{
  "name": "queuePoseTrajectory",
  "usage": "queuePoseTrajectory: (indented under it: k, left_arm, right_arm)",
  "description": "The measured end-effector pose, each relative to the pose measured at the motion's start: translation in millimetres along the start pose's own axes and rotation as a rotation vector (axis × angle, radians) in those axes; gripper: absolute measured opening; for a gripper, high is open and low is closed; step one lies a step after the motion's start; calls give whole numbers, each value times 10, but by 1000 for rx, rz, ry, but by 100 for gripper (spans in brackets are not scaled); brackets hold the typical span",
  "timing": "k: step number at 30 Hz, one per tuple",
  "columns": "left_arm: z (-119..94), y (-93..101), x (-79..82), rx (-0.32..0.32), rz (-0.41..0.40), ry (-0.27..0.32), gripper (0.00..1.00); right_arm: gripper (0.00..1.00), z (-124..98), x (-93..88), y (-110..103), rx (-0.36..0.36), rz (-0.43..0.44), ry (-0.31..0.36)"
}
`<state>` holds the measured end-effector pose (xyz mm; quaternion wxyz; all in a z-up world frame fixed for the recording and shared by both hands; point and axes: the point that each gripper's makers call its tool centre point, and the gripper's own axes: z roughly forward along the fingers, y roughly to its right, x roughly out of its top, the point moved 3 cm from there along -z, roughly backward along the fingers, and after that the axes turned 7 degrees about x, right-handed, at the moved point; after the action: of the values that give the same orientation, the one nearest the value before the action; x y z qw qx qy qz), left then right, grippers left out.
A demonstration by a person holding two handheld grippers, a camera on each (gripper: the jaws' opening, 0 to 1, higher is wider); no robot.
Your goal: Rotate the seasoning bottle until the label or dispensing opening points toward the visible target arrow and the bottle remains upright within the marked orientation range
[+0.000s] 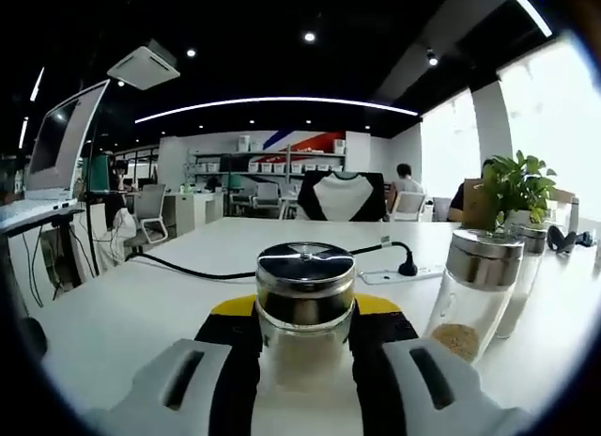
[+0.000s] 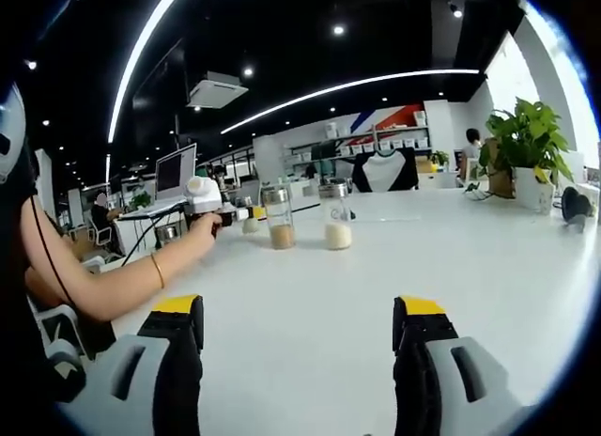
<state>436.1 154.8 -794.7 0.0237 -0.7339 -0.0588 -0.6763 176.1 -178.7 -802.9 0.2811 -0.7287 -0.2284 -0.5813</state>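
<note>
While the left gripper (image 1: pixel 305 361) has its fingers (image 1: pixel 188 380) closed on the bottle (image 1: pixel 305 300), which stands upright on the tabletop (image 1: pixel 141 304), no target arrow or label is visible, so I cannot tell how much turning is left; I judge the grasp made and the rotation unfinished. The right gripper (image 2: pixel 300 347) hangs well back from the bottle, fingers (image 2: pixel 178 347) wide and empty. Its view adds a person's hand (image 2: pixel 202 231) holding the left gripper beside two jars (image 2: pixel 278 216), while the left gripper view shows the shaker lid and a plant (image 1: pixel 516 187) beyond.
</note>
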Motion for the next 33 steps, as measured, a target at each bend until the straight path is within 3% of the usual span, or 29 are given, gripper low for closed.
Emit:
queuePoseTrajectory:
  k: [3, 11, 16, 20, 33]
  left_arm:
    - [-26, 56, 87, -35, -34, 26, 37]
    - [-132, 61, 265, -20, 55, 62, 37]
    - [-231, 18, 412, -19, 16, 93, 37]
    - [-297, 96, 472, -49, -12, 118, 37]
    - [-576, 260, 447, -77, 22, 87, 37]
  right_arm:
    - [84, -13, 8, -19, 3, -4, -2]
    - [83, -28, 39, -44, 0, -10, 2]
    - [83, -13, 58, -48, -1, -18, -2]
    - [83, 16, 72, -67, 7, -21, -4]
    - [83, 56, 50, -148, 32, -13, 5]
